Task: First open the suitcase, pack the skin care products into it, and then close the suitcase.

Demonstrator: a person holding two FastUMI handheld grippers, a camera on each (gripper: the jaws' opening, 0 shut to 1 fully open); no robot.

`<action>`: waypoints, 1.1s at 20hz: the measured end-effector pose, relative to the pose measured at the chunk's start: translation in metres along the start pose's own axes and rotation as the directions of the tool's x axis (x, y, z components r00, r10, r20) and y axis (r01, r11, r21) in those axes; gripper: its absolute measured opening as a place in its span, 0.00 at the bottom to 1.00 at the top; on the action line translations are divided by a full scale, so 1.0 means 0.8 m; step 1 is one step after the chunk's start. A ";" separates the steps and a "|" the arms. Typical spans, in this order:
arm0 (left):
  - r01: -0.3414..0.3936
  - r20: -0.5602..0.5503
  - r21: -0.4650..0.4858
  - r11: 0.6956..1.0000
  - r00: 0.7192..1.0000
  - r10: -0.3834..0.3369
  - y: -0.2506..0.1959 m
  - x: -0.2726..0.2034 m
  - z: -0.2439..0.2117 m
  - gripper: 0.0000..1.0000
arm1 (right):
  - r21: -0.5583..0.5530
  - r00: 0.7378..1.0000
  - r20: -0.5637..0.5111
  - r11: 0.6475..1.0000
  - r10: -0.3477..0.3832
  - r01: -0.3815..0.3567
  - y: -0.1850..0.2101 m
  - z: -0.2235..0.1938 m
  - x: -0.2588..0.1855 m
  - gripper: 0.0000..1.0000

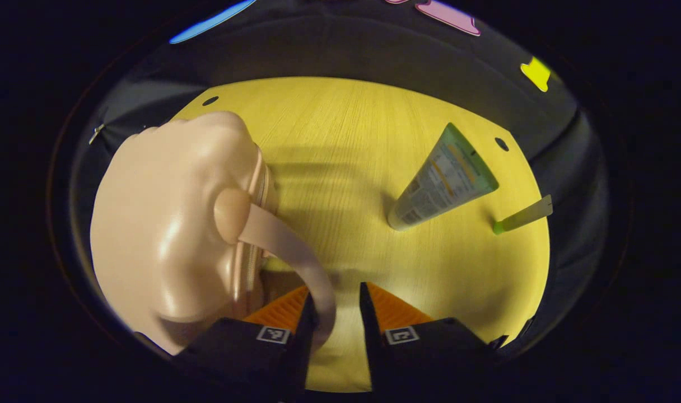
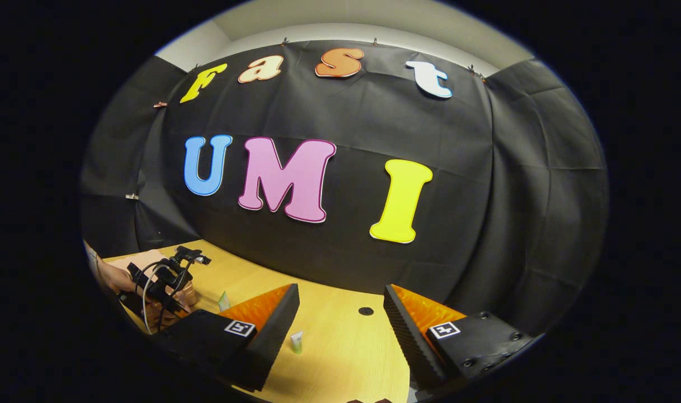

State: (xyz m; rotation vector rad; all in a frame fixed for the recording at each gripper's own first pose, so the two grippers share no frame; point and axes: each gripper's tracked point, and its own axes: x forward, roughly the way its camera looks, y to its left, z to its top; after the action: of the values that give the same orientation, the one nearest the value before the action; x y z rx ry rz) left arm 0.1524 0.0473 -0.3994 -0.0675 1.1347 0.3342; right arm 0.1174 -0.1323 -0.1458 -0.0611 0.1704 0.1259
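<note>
The small peach suitcase [image 1: 167, 224] lies closed on the left of the yellow wooden table [image 1: 340, 145]. Its curved handle [image 1: 284, 240] runs down into the gap of my left gripper [image 1: 339, 294], resting against the left finger; the right finger stands clear of it. A large green tube [image 1: 444, 179] lies right of centre, with a small green-capped tube [image 1: 522, 217] beyond it. My right gripper [image 2: 340, 319] hangs open above the table's near edge, holding nothing. In the right gripper view, the left gripper [image 2: 161, 282] and the hand holding it sit over the suitcase [image 2: 144, 260], and the small tube [image 2: 297, 341] is between my fingers.
The table has round holes near its corners [image 1: 501, 144] [image 2: 365, 310]. Black cloth walls close in behind the table. Bare wood lies between the suitcase and the tubes.
</note>
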 end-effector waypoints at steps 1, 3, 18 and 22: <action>0.014 0.003 0.017 1.000 1.000 -0.014 -0.006 -0.012 0.006 0.20 | -0.013 1.000 -0.001 1.000 -0.001 0.001 0.001 -0.001 0.004 0.96; 0.020 0.013 0.083 0.996 1.000 -0.021 -0.005 -0.045 0.022 0.16 | -0.028 1.000 0.008 1.000 0.007 -0.007 0.008 0.004 0.010 0.96; -0.289 0.373 0.069 0.955 0.895 0.244 0.436 -0.311 0.163 0.14 | 0.057 0.992 0.083 0.994 0.092 -0.097 0.214 0.087 0.077 0.96; -0.372 0.351 0.051 0.927 0.875 0.332 0.572 -0.254 0.175 0.12 | 0.054 0.995 0.048 0.994 0.090 -0.092 0.258 0.084 0.084 0.96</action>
State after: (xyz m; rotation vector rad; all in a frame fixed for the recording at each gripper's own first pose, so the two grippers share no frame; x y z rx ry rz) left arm 0.0631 0.4661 -0.1043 0.2971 0.8171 0.5809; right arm 0.1674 0.0847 -0.1017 0.0053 0.1313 0.2133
